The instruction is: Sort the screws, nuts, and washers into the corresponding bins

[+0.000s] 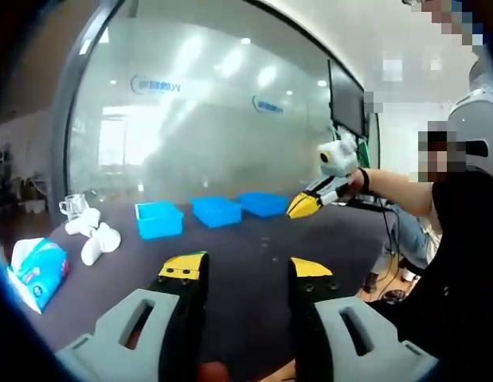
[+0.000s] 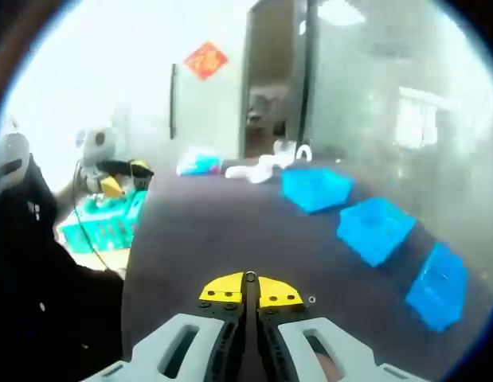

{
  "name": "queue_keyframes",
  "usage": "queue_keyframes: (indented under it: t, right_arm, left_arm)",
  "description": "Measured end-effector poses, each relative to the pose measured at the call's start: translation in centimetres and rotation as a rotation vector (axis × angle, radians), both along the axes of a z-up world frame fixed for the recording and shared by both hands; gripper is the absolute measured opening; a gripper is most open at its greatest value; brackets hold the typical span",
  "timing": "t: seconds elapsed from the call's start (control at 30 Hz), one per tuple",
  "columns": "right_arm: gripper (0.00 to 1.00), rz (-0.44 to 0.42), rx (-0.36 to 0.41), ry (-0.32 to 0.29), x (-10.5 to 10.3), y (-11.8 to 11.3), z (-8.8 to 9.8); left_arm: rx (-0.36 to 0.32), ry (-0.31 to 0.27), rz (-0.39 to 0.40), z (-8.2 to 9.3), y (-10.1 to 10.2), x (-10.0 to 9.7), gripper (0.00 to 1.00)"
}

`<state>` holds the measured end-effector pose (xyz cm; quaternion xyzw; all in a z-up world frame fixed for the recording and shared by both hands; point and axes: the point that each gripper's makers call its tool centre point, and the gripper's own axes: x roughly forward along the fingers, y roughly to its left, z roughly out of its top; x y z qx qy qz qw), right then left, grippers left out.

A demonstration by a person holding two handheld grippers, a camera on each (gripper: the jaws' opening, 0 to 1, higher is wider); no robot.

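Three blue bins stand in a row on the dark table: the first (image 1: 159, 219), the second (image 1: 216, 211) and the third (image 1: 263, 204). In the right gripper view they run along the right side (image 2: 316, 187), (image 2: 376, 229), (image 2: 437, 286). A few tiny parts (image 1: 266, 239) lie in front of them, and one small part (image 2: 311, 300) lies by the jaws. My left gripper (image 1: 246, 267) is open over the table with nothing between its fingers. My right gripper (image 2: 249, 280) is shut with a tiny round part pinched at its tips. It hangs in the air (image 1: 303, 206) just right of the bins.
A tissue pack (image 1: 39, 270), white objects (image 1: 93, 235) and a glass cup (image 1: 73, 205) sit at the table's left end. A person in black (image 1: 461, 263) stands at the right edge. A teal basket (image 2: 103, 223) lies beyond the table's edge. The left gripper (image 2: 111, 179) shows there too.
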<state>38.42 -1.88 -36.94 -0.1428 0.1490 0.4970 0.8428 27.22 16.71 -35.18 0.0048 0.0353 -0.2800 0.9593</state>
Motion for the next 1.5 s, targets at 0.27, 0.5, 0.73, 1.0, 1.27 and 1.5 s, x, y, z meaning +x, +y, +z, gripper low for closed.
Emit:
queue_keyframes:
  t: [0.27,0.5,0.73,1.0,1.27,1.5]
  right_arm:
    - [0.01,-0.196,0.189,-0.103,1.7,-2.2,2.8]
    - [0.01,-0.296,0.199,-0.196,2.1,-3.1,3.5]
    - [0.01,-0.345,0.219,-0.232,4.5,-2.6,5.1]
    - [0.01,-0.390,0.270,-0.234,8.1,-1.0,6.6]
    - [0.01,-0.427,0.204,-0.265,13.5,-0.2,6.8]
    - [0.01,-0.462,0.166,-0.255,18.7,0.8,6.6]
  left_arm:
    - [0.000,-0.011,0.016,0.6,0.4,0.1,0.39]
    - [0.007,-0.016,0.028,0.8,0.7,0.2,0.38]
    - [0.002,-0.012,0.028,0.9,0.5,0.3,0.38]
    - [-0.006,-0.013,0.031,1.0,0.4,0.5,0.38]
    - [-0.009,-0.018,0.038,1.2,0.8,0.7,0.38]
    - [-0.015,-0.009,0.045,1.0,1.1,0.8,0.38]
